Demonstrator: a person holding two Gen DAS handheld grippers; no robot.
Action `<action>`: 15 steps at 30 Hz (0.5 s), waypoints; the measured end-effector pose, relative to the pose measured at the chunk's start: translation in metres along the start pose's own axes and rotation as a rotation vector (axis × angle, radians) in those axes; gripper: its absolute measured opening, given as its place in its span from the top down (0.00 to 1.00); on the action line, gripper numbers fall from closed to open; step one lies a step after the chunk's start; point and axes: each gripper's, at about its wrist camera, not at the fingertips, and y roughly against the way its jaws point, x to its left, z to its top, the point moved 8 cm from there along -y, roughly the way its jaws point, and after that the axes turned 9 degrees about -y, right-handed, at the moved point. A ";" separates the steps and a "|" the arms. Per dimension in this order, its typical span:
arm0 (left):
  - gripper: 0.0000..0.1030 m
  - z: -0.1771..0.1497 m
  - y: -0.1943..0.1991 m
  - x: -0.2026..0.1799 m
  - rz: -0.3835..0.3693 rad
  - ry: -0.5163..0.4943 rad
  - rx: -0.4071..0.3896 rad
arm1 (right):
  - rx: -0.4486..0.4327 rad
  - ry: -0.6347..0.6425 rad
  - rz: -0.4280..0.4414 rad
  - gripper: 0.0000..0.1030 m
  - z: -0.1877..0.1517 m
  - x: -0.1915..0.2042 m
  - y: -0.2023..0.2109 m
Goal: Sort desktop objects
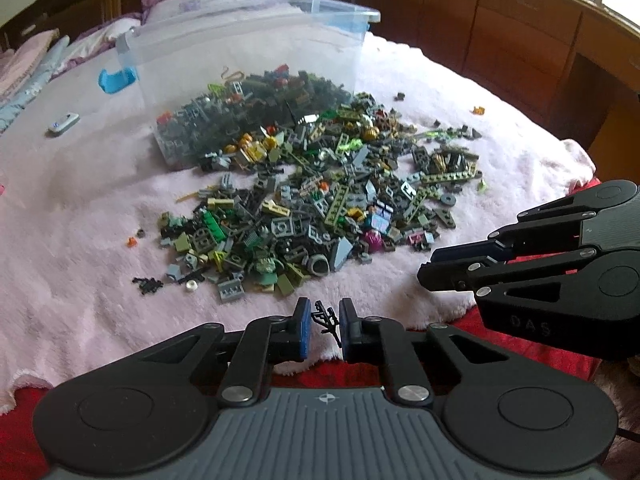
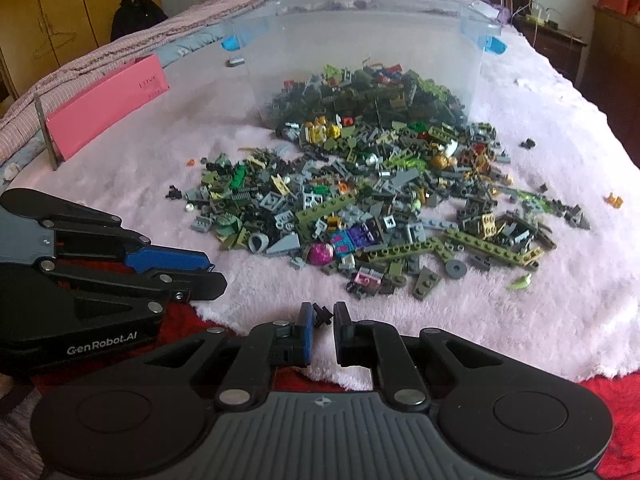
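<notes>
Lego bricks [image 1: 320, 184] lie in a big heap on the pink fleece blanket [image 1: 80, 208], spilling out of the clear plastic bin [image 1: 248, 52] tipped on its side behind them. Left wrist cam: my left gripper [image 1: 325, 326] is narrowly open w/ a small black toy gun piece [image 1: 328, 320] between the pads; I can't tell if it's really clamped. Right gripper [image 1: 432, 268] comes in from the right, over the blanket edge, seen side-on. A blue clip [image 1: 114, 80] lies left of the bin.

Right wrist cam: my right gripper [image 2: 323, 322] has a small gap too, w/ a tiny black piece [image 2: 321, 315] at the tips against the blue pad [image 2: 306, 328]. Left gripper [image 2: 216, 272] sits at left. Pink box [image 2: 108, 108] stands far left, apart from the heap.
</notes>
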 end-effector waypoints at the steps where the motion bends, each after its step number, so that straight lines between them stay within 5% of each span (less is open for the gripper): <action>1: 0.84 0.002 0.001 0.001 0.002 0.002 -0.004 | -0.004 0.003 0.001 0.89 0.002 0.001 0.001; 15: 0.84 0.040 0.020 0.015 0.042 0.002 -0.094 | -0.062 0.029 0.017 0.89 0.030 0.009 0.011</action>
